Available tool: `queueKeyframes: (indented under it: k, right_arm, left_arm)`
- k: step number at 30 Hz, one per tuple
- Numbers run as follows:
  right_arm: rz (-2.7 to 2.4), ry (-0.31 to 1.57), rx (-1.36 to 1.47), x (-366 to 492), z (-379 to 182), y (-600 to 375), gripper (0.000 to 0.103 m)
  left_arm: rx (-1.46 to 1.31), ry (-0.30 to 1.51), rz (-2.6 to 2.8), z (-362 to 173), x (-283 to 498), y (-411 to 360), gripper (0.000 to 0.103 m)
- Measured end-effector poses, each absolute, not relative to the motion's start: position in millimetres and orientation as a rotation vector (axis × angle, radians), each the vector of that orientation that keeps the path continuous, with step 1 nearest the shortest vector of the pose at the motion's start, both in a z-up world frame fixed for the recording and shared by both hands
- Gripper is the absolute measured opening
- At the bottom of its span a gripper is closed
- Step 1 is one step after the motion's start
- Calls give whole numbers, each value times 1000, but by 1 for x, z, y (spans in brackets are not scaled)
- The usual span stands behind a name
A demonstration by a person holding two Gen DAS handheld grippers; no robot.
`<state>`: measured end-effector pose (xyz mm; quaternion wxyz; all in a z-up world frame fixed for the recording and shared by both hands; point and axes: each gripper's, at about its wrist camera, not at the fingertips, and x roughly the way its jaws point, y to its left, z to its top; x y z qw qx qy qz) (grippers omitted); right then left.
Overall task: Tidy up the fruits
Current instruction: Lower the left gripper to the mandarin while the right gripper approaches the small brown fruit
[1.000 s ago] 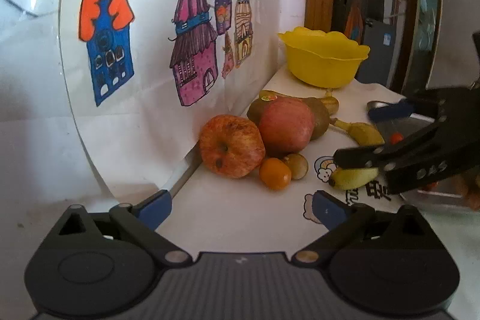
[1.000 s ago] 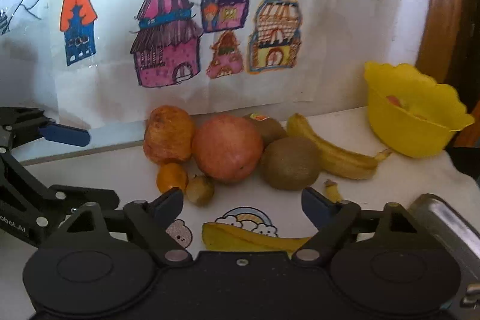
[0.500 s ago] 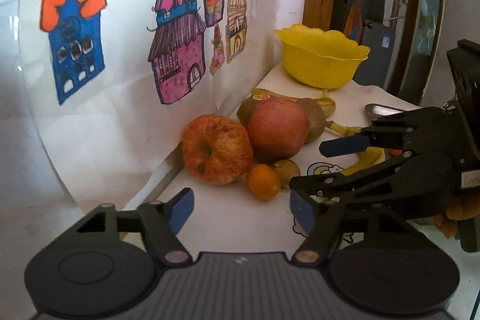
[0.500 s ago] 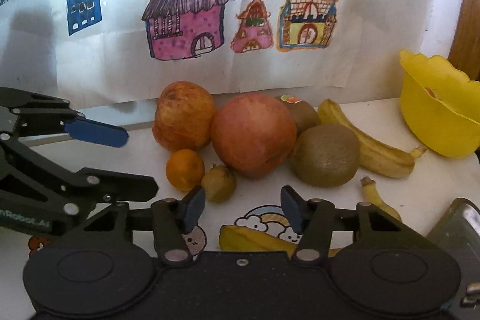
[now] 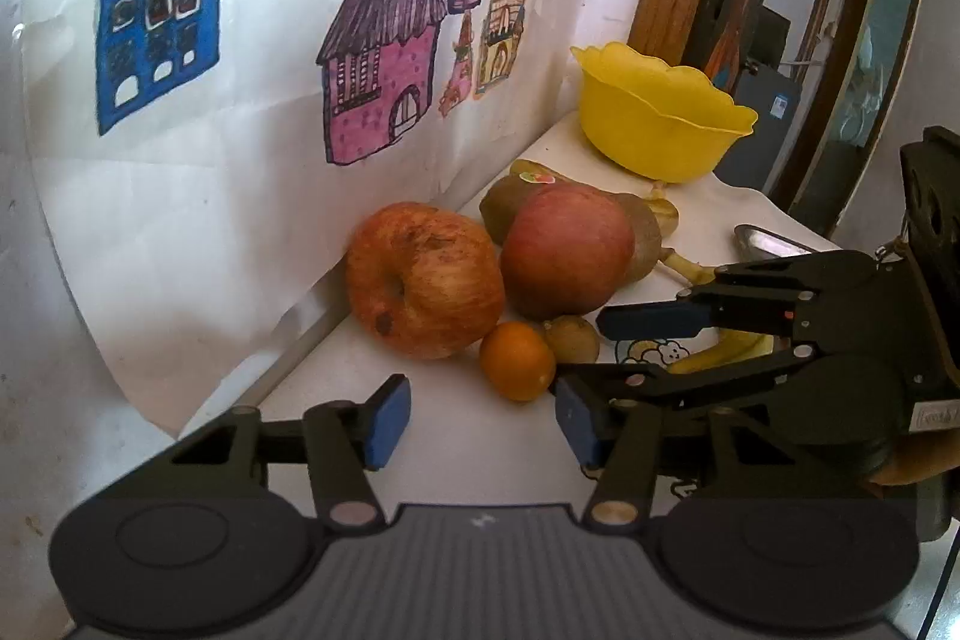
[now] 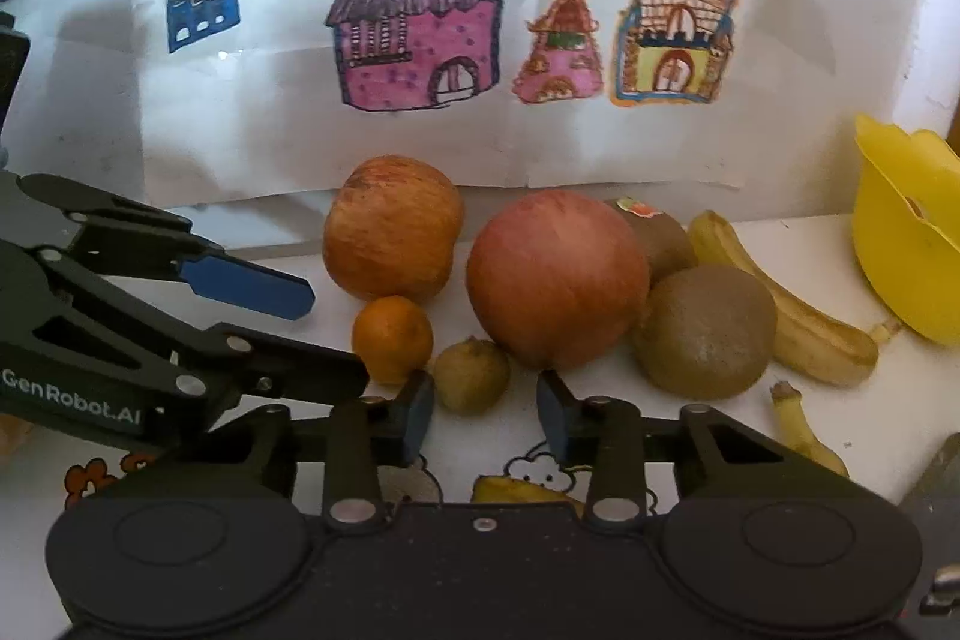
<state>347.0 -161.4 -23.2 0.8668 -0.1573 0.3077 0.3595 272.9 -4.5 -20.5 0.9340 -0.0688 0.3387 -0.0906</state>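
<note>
Low over the white worktop (image 6: 150, 292), both tongs have just been closing, yet neither clamps anything. At lower centre of the right wrist view, the right tongs (image 6: 485, 415) stand narrowly apart just short of a small brownish fruit (image 6: 471, 374), beside a small orange (image 6: 392, 331). The left tongs (image 5: 483, 421) gape wider, empty, near that orange. Behind lie two apples (image 6: 393, 226), kiwis (image 6: 705, 331) and a banana (image 6: 786, 304); the yellow bowl (image 6: 900, 244) sits at right.
</note>
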Motion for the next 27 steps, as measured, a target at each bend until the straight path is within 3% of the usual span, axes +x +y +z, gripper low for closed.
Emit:
queueKeyframes:
  k: [5,9,22,27]
  right_arm:
    - [754,633,-304,347,-24,-162,39]
    - [760,626,-283,344,-25,-164,31]
    - [756,616,-278,344,-26,-167,31]
    - [755,614,-274,343,-26,-167,31]
  left_arm:
    - [-165,689,-195,-20,272,-2,58]
    - [-194,694,-189,-23,273,-2,58]
    - [-299,712,-146,-23,282,-5,57]
    - [-307,728,-113,-26,288,-7,48]
